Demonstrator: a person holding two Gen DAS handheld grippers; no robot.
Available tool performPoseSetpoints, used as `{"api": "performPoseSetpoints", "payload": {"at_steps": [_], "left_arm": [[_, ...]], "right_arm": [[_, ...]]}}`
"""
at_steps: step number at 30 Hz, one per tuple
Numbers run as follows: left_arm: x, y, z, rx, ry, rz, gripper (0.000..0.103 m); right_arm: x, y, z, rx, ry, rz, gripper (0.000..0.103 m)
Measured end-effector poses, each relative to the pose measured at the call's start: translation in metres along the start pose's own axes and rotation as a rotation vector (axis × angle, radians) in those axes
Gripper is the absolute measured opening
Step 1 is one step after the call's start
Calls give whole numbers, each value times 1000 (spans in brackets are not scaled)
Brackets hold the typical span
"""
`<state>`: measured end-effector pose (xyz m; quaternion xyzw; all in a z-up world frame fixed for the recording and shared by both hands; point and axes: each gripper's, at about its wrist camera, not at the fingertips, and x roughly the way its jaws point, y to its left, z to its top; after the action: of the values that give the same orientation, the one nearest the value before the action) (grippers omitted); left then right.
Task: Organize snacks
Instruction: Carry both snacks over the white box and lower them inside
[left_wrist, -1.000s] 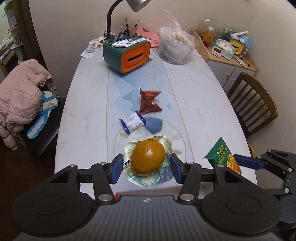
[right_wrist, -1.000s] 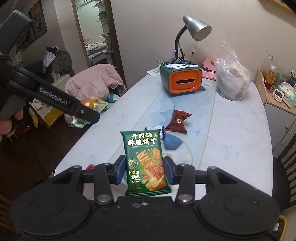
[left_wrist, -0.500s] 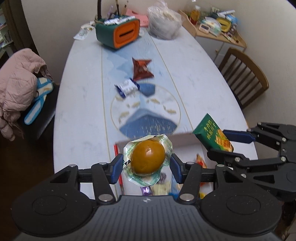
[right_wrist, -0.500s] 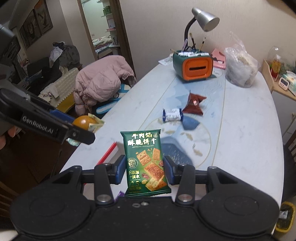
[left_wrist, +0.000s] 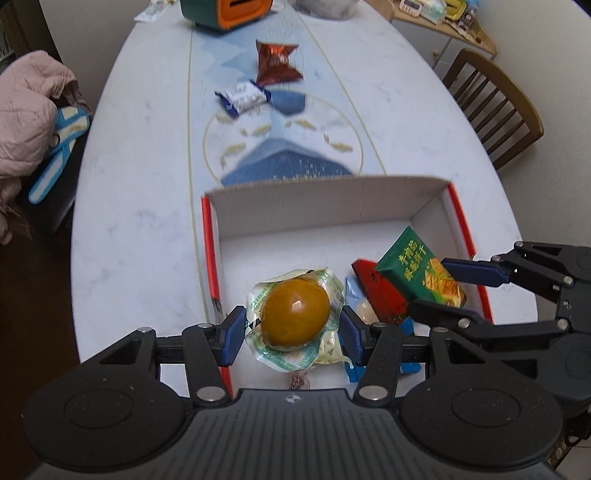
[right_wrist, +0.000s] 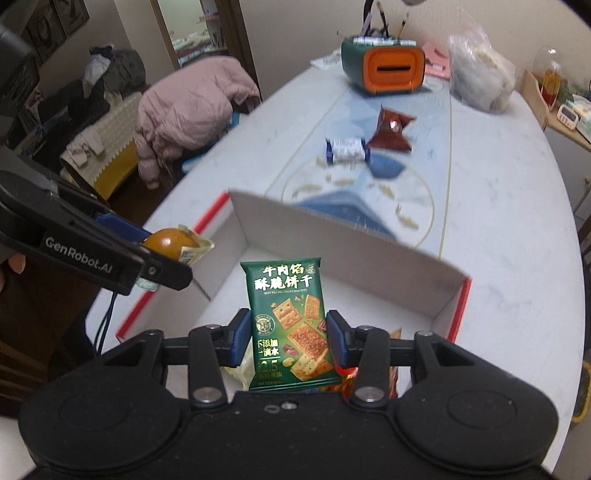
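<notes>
Left wrist view — left gripper (left_wrist: 293, 334) clamped on wrapped egg (left_wrist: 295, 317), right gripper (right_wrist: 288, 338) pinching green biscuit packet (right_wrist: 290, 325).

Glossy clear film over the brown egg (left_wrist: 295, 314), shiny green foil biscuit packet (right_wrist: 290, 328), matt cardboard box (left_wrist: 325, 203) (white inside), smooth marbled tabletop (left_wrist: 140, 177), wooden chair (left_wrist: 495, 107) far right

Both wrist cameras look steeply down, close above the cardboard box (left_wrist: 325, 199), sharing the table (right_wrist: 498, 206) beyond.
</notes>
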<state>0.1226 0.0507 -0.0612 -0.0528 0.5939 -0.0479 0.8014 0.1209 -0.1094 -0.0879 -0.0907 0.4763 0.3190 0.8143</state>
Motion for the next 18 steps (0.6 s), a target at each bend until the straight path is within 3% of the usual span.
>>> {"api": "performPoseSetpoints", "payload": {"at_steps": [18], "left_arm": [[75, -10, -26, 17, 89, -1, 53]], "right_arm": [[47, 18, -36, -70, 151, -83, 42]]}}
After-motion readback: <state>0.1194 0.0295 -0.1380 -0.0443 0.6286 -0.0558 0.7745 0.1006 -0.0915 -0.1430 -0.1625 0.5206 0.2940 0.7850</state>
